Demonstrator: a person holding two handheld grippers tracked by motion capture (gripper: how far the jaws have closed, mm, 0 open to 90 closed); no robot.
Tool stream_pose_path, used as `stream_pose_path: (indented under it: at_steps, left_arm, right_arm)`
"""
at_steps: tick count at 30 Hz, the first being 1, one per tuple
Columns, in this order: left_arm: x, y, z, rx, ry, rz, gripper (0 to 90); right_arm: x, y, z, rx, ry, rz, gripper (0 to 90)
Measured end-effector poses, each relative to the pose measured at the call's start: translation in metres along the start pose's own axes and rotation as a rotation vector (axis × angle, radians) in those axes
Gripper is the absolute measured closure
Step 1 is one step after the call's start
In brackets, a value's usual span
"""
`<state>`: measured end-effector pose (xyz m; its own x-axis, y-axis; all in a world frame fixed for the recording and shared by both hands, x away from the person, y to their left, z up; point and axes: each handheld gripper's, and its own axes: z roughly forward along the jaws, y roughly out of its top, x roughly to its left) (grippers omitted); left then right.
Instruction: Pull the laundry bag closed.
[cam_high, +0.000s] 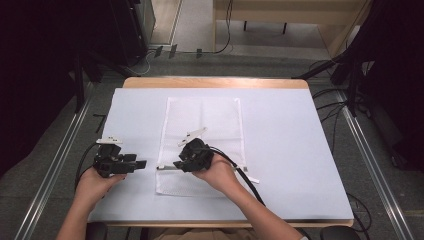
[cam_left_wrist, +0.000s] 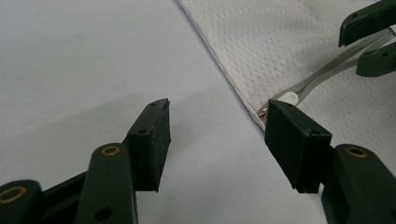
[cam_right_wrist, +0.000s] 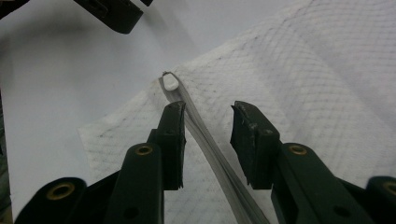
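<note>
A white mesh bag (cam_high: 202, 120) lies flat in the middle of the table, its zipper strip (cam_high: 165, 168) running across the near end. My right gripper (cam_high: 176, 165) hovers over the bag's near left corner. In the right gripper view it (cam_right_wrist: 208, 109) is open, jaws either side of the grey zipper strip (cam_right_wrist: 210, 149), just behind the white zipper end (cam_right_wrist: 169, 82). My left gripper (cam_high: 142, 163) sits on the table cover just left of the bag, pointing at it. It (cam_left_wrist: 217, 109) is open and holds nothing, with the zipper end (cam_left_wrist: 289, 97) right beyond one jaw.
A pale cover (cam_high: 285, 140) spreads over the wooden table (cam_high: 215, 82). Cables (cam_high: 247, 180) trail from the grippers toward the person. Dark stands and cables (cam_high: 350, 75) surround the table on the floor.
</note>
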<state>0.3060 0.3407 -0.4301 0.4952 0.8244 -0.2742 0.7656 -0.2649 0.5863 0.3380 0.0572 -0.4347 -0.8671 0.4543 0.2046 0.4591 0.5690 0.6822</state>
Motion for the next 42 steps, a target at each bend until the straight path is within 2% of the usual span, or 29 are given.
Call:
stream_pose_path:
  at_steps: [5, 8, 10, 11, 16, 18, 25, 31, 33, 35, 37, 38, 41, 42]
  left_arm:
    - [0.0, -0.002, -0.001, -0.008, 0.005, -0.006, 48.2]
    - [0.002, -0.002, -0.002, -0.019, -0.016, -0.028, 49.2]
    - [0.002, -0.003, -0.001, -0.02, -0.033, -0.039, 49.4]
    - [0.002, -0.003, 0.0, -0.016, -0.035, -0.038, 50.2]
    - [0.001, -0.002, 0.0, 0.009, -0.01, -0.024, 48.8]
    - [0.002, -0.002, 0.001, 0.016, -0.007, -0.037, 47.8]
    - [0.001, -0.002, 0.001, 0.016, -0.017, -0.024, 48.4]
    - [0.001, -0.002, 0.0, 0.015, -0.022, -0.013, 48.2]
    - [0.002, -0.002, 0.0, 0.011, -0.031, -0.032, 48.2]
    - [0.002, -0.002, 0.0, 0.011, -0.033, -0.032, 48.7]
    - [0.002, -0.003, 0.0, 0.015, -0.034, -0.027, 49.3]
    - [0.002, -0.003, 0.0, 0.017, -0.035, -0.02, 49.9]
    - [0.001, -0.003, 0.001, 0.018, -0.042, -0.012, 51.6]
    - [0.0, -0.003, 0.002, 0.017, -0.058, -0.007, 52.4]
  right_arm:
    - [0.006, 0.002, 0.012, 0.006, 0.003, -0.003, 68.3]
    - [0.008, 0.003, 0.017, 0.004, 0.003, -0.004, 74.5]
    - [0.008, 0.003, 0.019, 0.005, 0.007, -0.005, 74.5]
    - [0.01, 0.005, 0.024, 0.01, 0.026, 0.004, 74.3]
    - [0.017, 0.007, 0.034, 0.034, 0.045, 0.003, 72.1]
    - [0.018, 0.007, 0.039, 0.046, 0.053, 0.008, 71.0]
    - [0.024, 0.011, 0.05, 0.066, 0.072, 0.015, 71.2]
    - [0.024, 0.016, 0.056, 0.07, 0.075, 0.028, 75.3]
    - [0.024, 0.018, 0.059, 0.076, 0.076, 0.032, 76.8]
    - [0.023, 0.02, 0.062, 0.07, 0.081, 0.036, 77.3]
    - [0.023, 0.022, 0.063, 0.075, 0.071, 0.048, 83.0]
    - [0.023, 0.022, 0.063, 0.077, 0.059, 0.037, 83.8]
    - [0.022, 0.022, 0.063, 0.082, 0.064, 0.036, 85.9]
    - [0.021, 0.022, 0.062, 0.084, 0.068, 0.03, 87.2]
